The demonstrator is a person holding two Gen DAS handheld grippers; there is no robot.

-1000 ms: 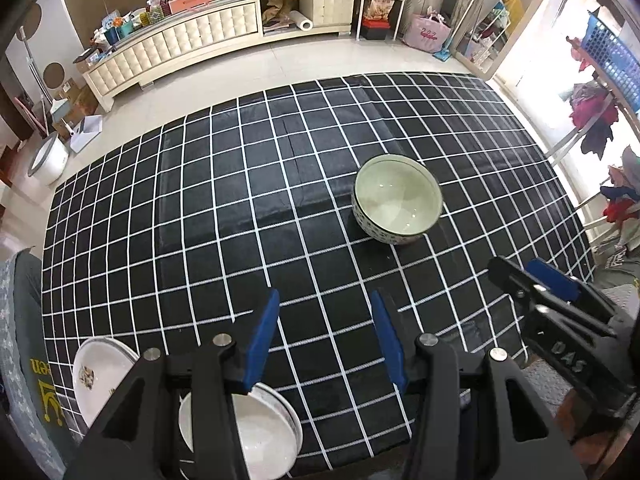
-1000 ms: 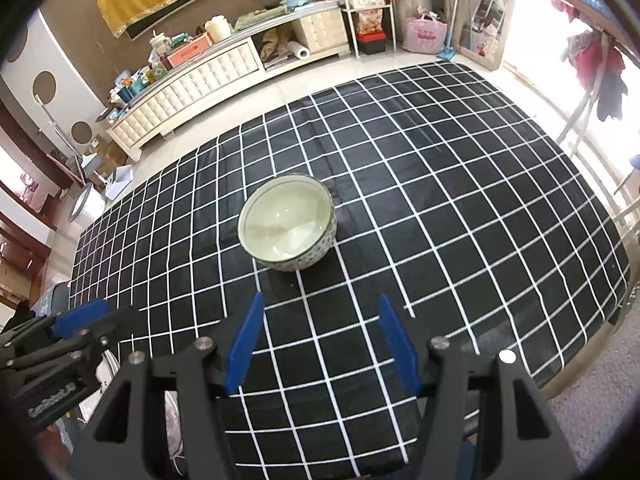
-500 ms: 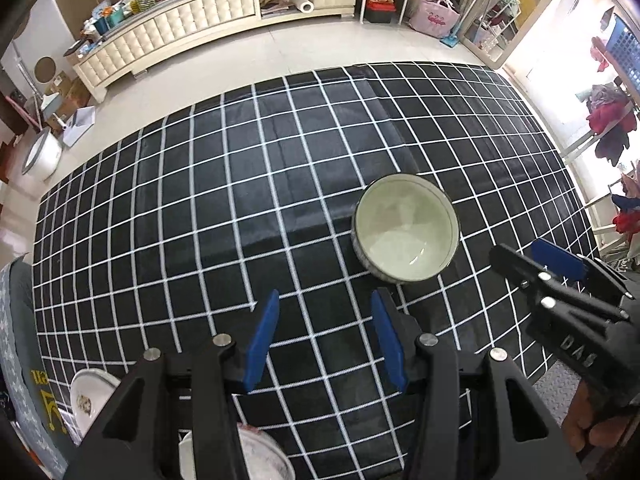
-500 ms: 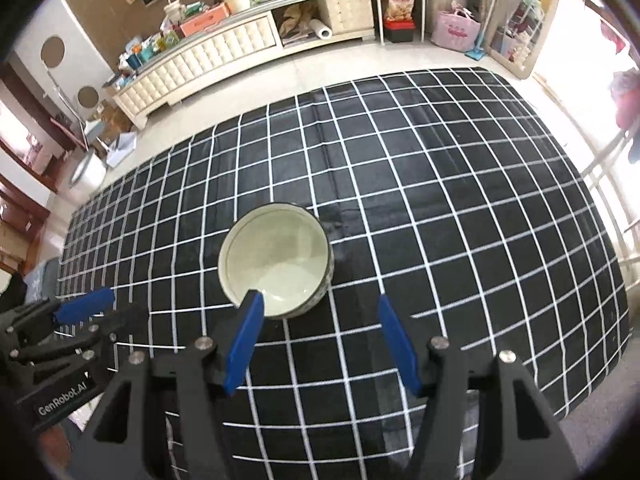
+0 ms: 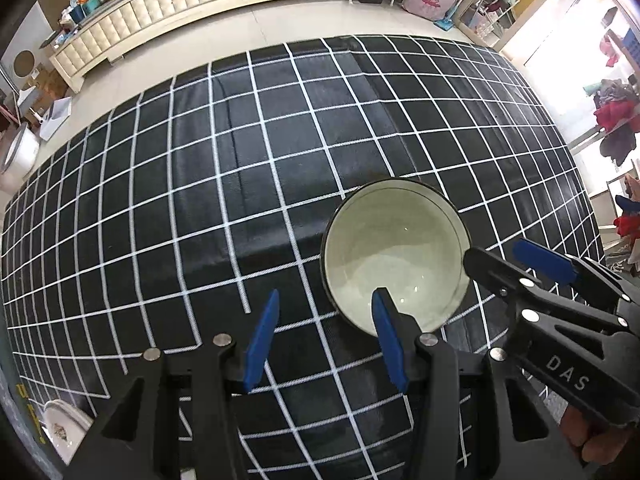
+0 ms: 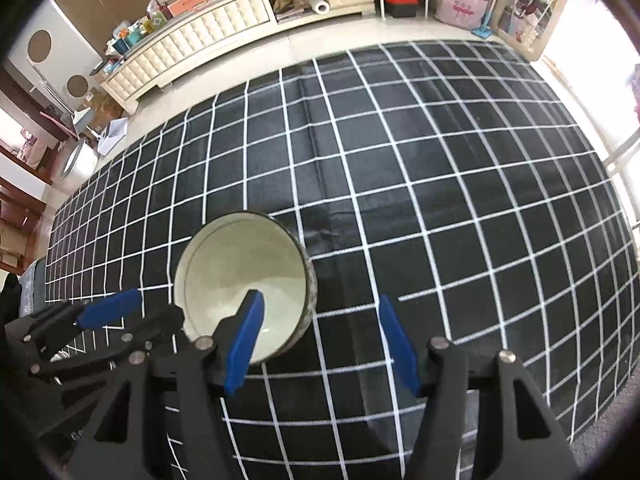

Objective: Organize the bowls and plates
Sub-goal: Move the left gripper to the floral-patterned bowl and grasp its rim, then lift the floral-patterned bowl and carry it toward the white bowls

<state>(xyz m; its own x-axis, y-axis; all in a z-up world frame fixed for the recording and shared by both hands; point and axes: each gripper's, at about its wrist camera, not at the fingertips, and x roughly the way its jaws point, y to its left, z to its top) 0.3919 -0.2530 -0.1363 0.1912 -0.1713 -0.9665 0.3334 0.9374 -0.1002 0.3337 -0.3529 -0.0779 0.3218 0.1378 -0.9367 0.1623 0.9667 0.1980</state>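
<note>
**Observer:** What do you have under the rig?

**Operator:** One ceramic bowl (image 5: pixel 394 254), round and deep, pale glazed inside with a dark rim and a speckled outer wall. It sits on the tabletop's black cloth (image 5: pixel 248 184), which is matte and gridded with white lines.

**Observer:** Where are your jaws against that bowl?

**Operator:** My left gripper (image 5: pixel 326 334) points steeply down; its jaws are spread with only cloth between them. Its inner blue pad overlaps the bowl's near rim in view; I can't tell if it touches. My right gripper (image 6: pixel 318 340) is also tipped steeply down. Its jaws have just been closing a little but stand apart, nothing pinched; one pad hangs over the bowl's interior, the other outside the wall.

**Observer:** Anything else?

**Operator:** A white plate (image 5: pixel 64 426) lies well apart from the bowl, by the cloth's near edge.
</note>
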